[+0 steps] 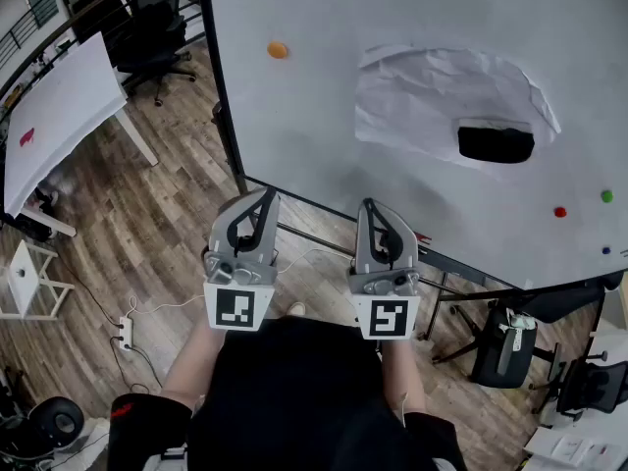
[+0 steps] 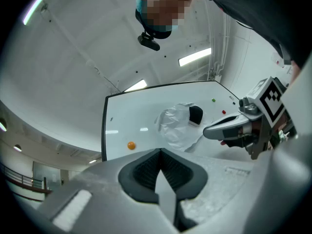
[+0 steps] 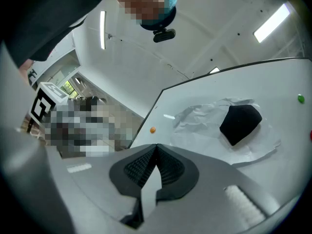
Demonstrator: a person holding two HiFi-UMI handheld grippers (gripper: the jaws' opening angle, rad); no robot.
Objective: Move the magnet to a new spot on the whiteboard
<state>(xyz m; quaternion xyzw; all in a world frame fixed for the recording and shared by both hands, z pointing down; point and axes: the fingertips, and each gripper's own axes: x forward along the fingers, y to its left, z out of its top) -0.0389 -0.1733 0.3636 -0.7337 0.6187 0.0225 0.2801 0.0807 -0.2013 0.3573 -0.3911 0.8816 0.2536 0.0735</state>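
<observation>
One whiteboard (image 1: 324,116) ahead of me, filling the top right of head view. (me)

What's on it? (ops)

Biggest item: crumpled paper sheet (image 1: 422,96), mid-board. (me)

Grippers? (ops)

Side by side: left gripper (image 1: 263,196) and right gripper (image 1: 371,204), in front of the board's lower edge, tips pointing at it, clear of the surface. Both clenched: pads meet tip to tip, nothing between them in either gripper view. (me)

Rest of the board? (ops)

Next down, black pad (image 1: 496,143), sitting on the lower right part of the paper. Then the small stuff. The orange magnet (image 1: 278,50) is stuck at the board's upper left, alone, well apart from the paper and from both my grippers. In left gripper view it shows just above my closed jaws. Far right: red magnet (image 1: 560,212) and green magnet (image 1: 606,196), near each other. Below them a blue dot (image 1: 605,250), too small to tell what it is. (me)
</observation>
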